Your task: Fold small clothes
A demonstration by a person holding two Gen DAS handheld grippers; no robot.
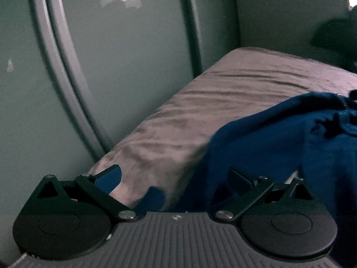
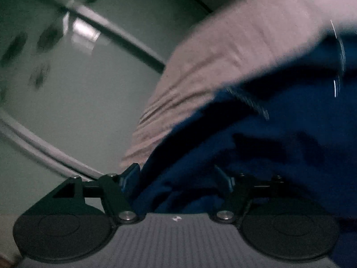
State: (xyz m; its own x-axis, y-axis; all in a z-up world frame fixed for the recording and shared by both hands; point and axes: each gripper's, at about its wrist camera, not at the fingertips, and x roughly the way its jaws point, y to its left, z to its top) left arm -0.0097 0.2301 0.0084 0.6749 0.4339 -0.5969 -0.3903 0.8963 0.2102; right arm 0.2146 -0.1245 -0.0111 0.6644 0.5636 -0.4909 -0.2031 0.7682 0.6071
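Left tongs [image 1: 174,178], right tongs [image 2: 176,176] both apart; blue garment [image 1: 279,145] between, on bed [image 1: 200,102]

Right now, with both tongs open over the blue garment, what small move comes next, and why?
Probably ease the right tongs forward and close on the blue garment. It lies bunched on the bed, cloth already sits between the open fingers, and nothing is gripped yet.

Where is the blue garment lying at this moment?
The blue garment lies bunched on the pinkish-brown bedsheet, filling the right side of both wrist views, close in front of both grippers.
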